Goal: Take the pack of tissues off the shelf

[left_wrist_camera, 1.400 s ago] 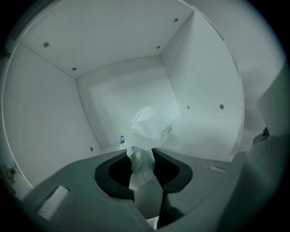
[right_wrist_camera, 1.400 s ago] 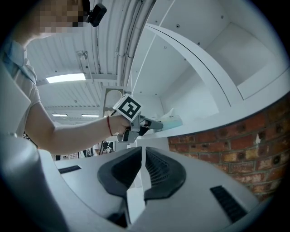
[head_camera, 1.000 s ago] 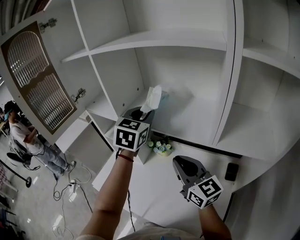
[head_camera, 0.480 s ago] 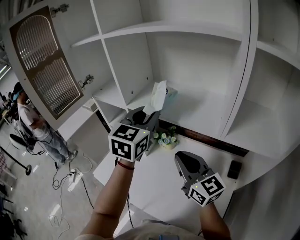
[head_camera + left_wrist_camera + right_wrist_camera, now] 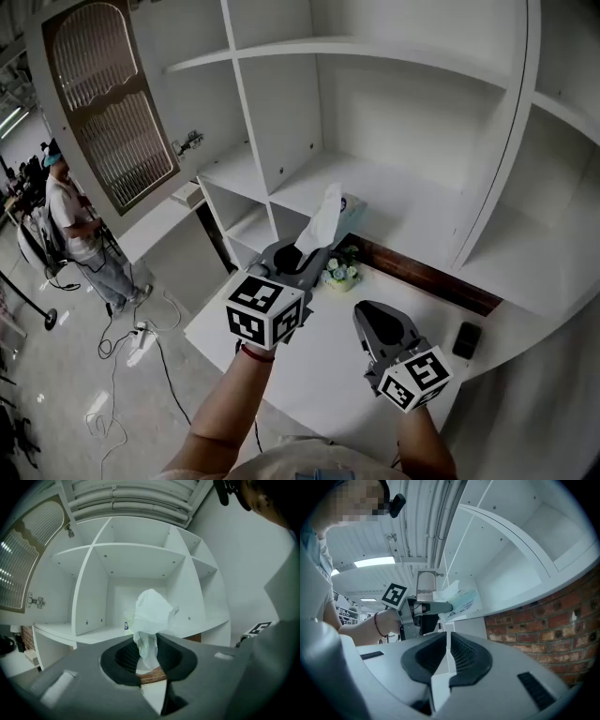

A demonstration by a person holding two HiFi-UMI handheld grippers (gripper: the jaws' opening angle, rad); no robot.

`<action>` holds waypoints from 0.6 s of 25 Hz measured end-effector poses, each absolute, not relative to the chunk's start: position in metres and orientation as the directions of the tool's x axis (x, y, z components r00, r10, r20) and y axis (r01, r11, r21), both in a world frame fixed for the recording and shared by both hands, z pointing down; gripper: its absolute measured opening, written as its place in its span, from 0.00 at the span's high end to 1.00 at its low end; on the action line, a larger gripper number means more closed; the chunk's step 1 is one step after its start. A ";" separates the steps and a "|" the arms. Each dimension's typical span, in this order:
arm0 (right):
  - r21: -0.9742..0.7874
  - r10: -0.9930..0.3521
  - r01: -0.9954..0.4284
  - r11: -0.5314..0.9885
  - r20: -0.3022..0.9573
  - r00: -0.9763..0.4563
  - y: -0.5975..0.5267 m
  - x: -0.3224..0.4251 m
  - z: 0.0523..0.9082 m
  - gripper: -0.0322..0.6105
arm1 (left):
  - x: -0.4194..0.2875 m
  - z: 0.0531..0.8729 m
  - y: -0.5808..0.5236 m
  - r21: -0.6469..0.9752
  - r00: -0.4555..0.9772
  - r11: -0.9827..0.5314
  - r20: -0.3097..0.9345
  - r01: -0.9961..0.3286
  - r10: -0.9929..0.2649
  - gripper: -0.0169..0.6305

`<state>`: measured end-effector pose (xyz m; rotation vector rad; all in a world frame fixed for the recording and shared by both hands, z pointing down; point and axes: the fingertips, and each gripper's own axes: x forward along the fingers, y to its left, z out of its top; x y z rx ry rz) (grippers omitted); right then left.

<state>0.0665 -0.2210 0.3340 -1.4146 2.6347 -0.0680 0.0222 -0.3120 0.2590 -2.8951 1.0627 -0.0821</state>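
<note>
White shelf (image 5: pixel 403 202), left tongs (image 5: pixel 148 656) pinching tissue (image 5: pixel 150 616), bystander (image 5: pixel 70 211) head view only

No word or number can be read anywhere here. The pack of tissues (image 5: pixel 463 603) bears bluish print too small to make out. The marker cubes (image 5: pixel 264 309) carry only black-and-white square patterns.

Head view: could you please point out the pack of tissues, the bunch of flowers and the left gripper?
pack of tissues (image 5: pixel 330 214), head view, on the white tissue sticking up.
bunch of flowers (image 5: pixel 339 273), head view, on the blossoms.
left gripper (image 5: pixel 314 248), head view, midway between its fingers.
</note>
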 end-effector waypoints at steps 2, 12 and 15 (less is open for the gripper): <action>-0.110 -0.829 -0.823 0.558 -0.115 -0.547 -0.219 0.065 0.335 0.92 | 0.020 0.266 -0.304 -0.040 0.767 -0.767 0.022 -0.640 -0.641 0.84; -0.157 -0.840 -0.825 0.543 -0.110 -0.532 -0.207 0.068 0.354 0.92 | 0.008 0.302 -0.266 0.102 0.774 -0.772 -0.030 -0.627 -0.633 0.85; -0.164 -0.842 -0.826 0.540 -0.101 -0.530 -0.204 0.068 0.361 0.92 | 0.006 0.313 -0.256 0.131 0.777 -0.774 -0.031 -0.620 -0.628 0.85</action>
